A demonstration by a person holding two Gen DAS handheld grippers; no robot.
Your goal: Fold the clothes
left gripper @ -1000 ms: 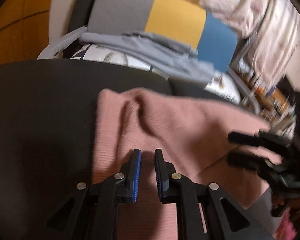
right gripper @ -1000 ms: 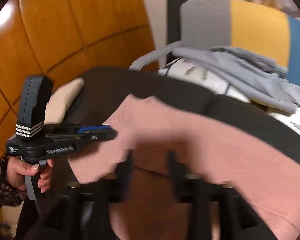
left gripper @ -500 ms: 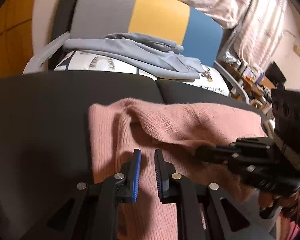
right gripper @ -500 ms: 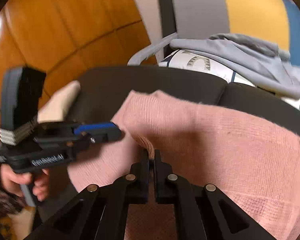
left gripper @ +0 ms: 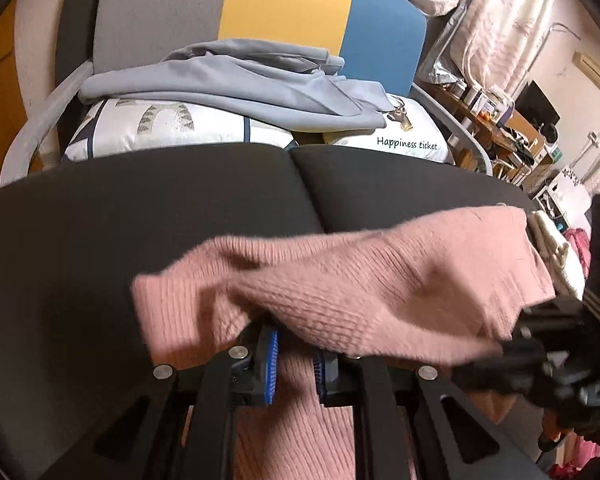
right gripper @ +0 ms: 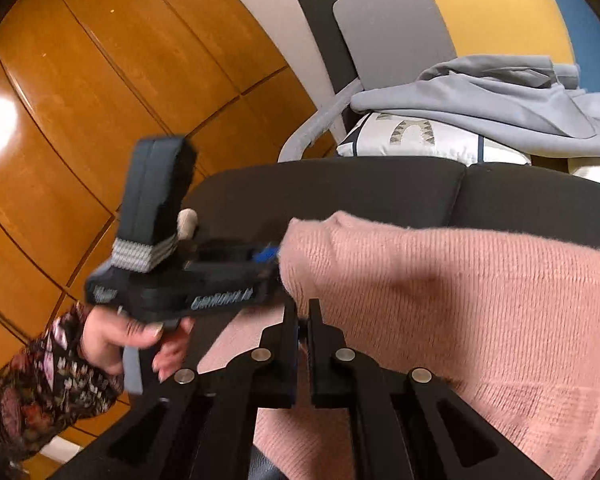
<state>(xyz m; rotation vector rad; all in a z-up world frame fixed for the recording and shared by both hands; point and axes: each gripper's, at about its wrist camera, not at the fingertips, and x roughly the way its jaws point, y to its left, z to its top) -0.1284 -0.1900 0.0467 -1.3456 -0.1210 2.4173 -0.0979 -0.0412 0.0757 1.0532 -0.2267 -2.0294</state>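
Now the pink ribbed knit sweater (left gripper: 380,292) lies draped over the black padded seat (left gripper: 140,216), in front of the white printed cushion (left gripper: 172,124) and the grey folded garment (left gripper: 240,84). Both grip the sweater's near edge: the left hand-held gripper (left gripper: 294,360) clamped on a raised fold, the right hand-held gripper (right gripper: 303,332) pinched nearly together on the fabric.

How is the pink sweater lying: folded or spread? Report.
Partly folded: the pink knit sweater has its far edge doubled back toward the camera over its lower layer on the dark cushion.
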